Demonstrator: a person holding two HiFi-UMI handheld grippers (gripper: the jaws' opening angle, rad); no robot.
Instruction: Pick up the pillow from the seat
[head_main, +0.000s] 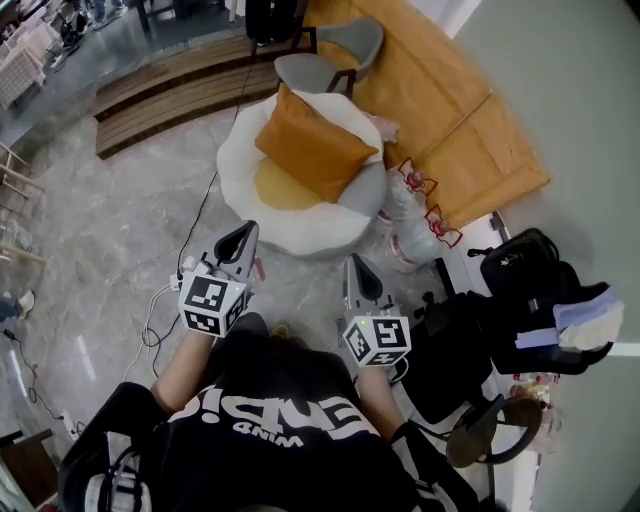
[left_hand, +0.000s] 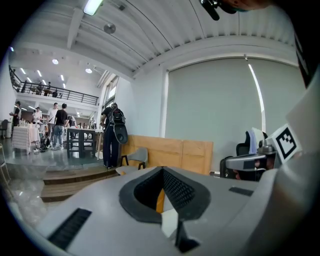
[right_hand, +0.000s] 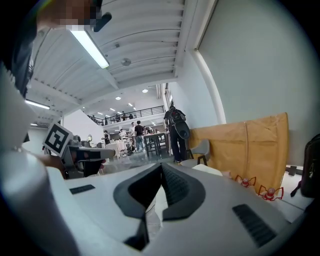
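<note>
Nearest me, my left gripper (head_main: 243, 235) and right gripper (head_main: 355, 268) are both closed tight with nothing in them. They sit side by side over the marble floor (head_main: 120, 220), tips toward the seat (head_main: 236, 165). Just past them, the orange pillow (head_main: 312, 145) lies tilted on that white round seat, apart from both claws. Behind it stands a grey chair (head_main: 325, 65).

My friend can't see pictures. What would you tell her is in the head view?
An orange pillow sits on a round white seat on a grey floor. In front of it a person holds the left gripper and the right gripper, both shut, empty and short of the seat.
</note>
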